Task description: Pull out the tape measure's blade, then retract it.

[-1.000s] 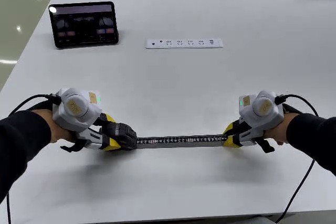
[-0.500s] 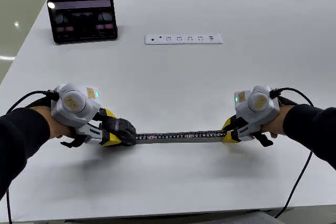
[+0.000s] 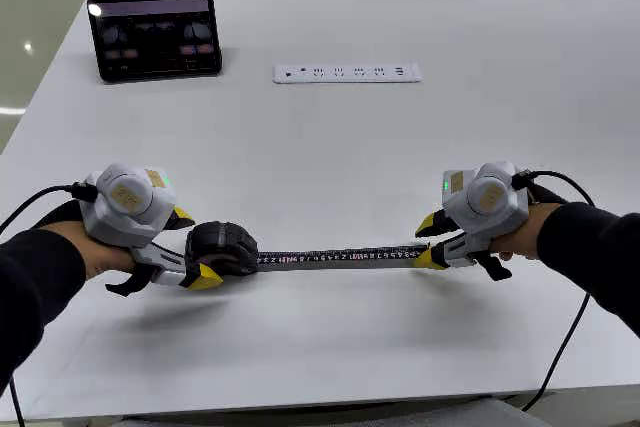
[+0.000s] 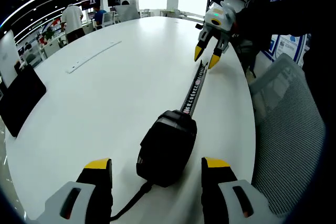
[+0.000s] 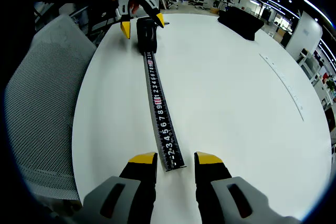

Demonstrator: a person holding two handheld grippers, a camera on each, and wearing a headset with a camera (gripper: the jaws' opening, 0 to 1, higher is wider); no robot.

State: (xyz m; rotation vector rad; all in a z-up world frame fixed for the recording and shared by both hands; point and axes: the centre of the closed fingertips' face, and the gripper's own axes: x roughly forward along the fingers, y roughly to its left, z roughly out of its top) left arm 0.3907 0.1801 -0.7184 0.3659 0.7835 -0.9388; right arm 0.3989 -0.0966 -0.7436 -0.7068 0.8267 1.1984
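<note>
Now, left tongs [image 4: 156, 163]: spread wide, tape measure case [image 4: 167, 148] lying between the jaws.
right tongs [image 5: 176, 158]: spread, blade [image 5: 160, 114] tip lying between the jaws.
blade: stretched flat on the table [image 3: 350, 147] from one pair of tongs to the other.

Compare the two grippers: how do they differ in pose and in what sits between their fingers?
The left gripper straddles the back of the tape measure's black case; the right gripper straddles the free end of the blade. The left gripper's fingers are spread wider than the right gripper's fingers. Shared: both are open, gripping nothing, facing each other along the blade.
</note>
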